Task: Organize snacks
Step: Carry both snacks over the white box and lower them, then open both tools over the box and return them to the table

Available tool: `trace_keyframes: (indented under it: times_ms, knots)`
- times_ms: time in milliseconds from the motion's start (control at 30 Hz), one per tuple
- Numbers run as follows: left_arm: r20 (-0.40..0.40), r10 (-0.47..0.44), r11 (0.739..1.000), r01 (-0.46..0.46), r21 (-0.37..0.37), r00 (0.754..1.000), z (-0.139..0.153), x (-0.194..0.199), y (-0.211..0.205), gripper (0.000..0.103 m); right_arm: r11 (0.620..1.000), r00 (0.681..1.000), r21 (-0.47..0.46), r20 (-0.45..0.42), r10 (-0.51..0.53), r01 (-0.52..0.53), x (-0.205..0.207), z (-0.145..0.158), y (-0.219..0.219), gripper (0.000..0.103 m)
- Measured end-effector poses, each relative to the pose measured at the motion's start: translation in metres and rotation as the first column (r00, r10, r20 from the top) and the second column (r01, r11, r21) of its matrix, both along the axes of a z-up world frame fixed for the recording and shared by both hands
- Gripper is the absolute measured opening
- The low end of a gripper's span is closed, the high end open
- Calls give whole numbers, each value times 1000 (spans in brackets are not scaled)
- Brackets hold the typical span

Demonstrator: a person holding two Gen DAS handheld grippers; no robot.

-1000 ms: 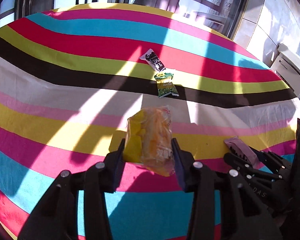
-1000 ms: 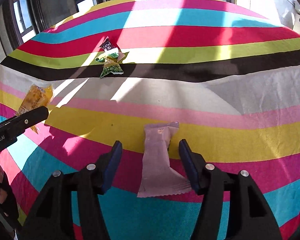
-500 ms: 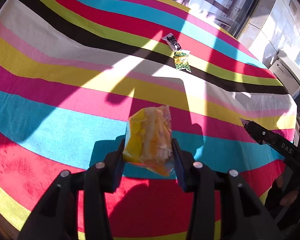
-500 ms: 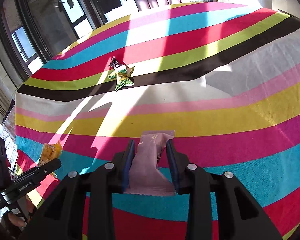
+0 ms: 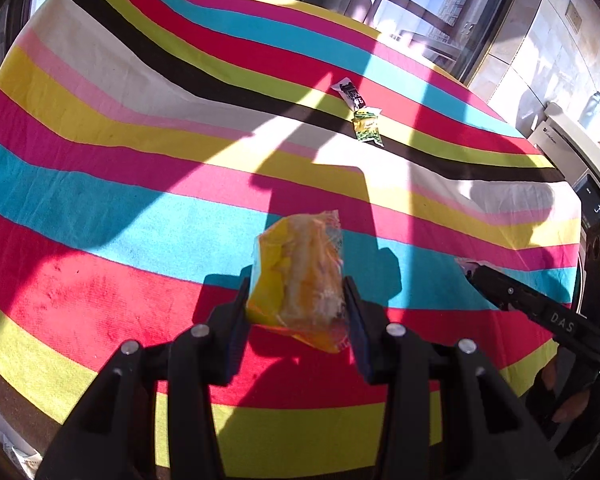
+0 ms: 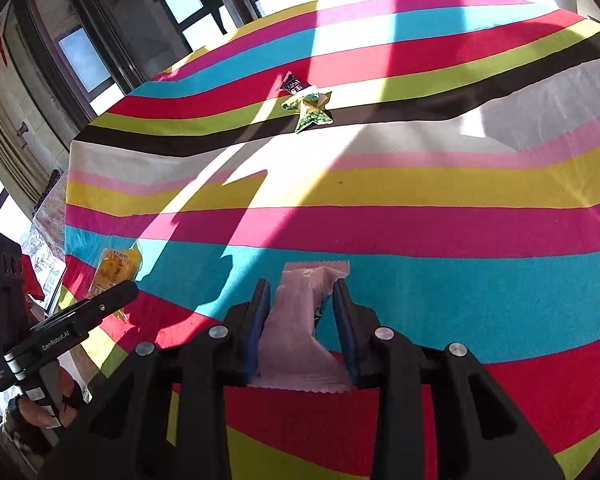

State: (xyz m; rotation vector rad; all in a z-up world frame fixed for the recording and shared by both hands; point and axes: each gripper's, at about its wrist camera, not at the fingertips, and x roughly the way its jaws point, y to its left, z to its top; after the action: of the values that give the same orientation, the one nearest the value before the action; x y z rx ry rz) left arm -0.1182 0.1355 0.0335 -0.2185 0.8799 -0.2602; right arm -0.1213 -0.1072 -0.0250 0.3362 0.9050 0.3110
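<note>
My left gripper (image 5: 296, 286) is shut on a yellow-orange snack packet (image 5: 300, 276), held above the striped tablecloth (image 5: 120, 184). My right gripper (image 6: 300, 296) is shut on a pale pink snack packet (image 6: 296, 320), also lifted off the cloth. Far out on the dark stripe lie a green snack packet (image 5: 367, 130) and a black snack packet (image 5: 351, 94), touching each other. The right wrist view shows the green packet (image 6: 312, 114) and black packet (image 6: 294, 85) too, and at its left edge the left gripper (image 6: 112, 292) with the yellow packet (image 6: 114, 270).
The right gripper's black body (image 5: 540, 308) reaches in from the right of the left wrist view. A white appliance (image 5: 572, 148) stands beyond the table's right edge. Windows (image 6: 84, 56) run along the far side. A hand (image 6: 40, 412) grips the left tool's handle.
The right gripper closed on the pink packet and lifted it off the cloth. Both grippers drew back toward the near edge, so the green and black packets look farther away.
</note>
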Motion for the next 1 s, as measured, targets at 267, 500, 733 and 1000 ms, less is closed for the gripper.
trace_keyframes:
  times_ms: [267, 500, 733, 1000]
  knots:
    - [26, -2, 999, 2, 34, 1000, 2, -37, 24, 44, 990, 991, -39, 10, 136, -135, -14, 2, 49, 32]
    - [48, 34, 998, -36, 53, 998, 7, -67, 58, 44, 961, 963, -67, 32, 269, -267, -31, 15, 92, 32]
    - [42, 105, 993, -107, 59, 994, 4, -103, 104, 44, 886, 889, -154, 70, 452, -438, -55, 35, 155, 32]
    - [-37, 241, 969, -238, 67, 970, -17, -148, 165, 44, 705, 714, -267, 79, 695, -657, -94, 50, 242, 32]
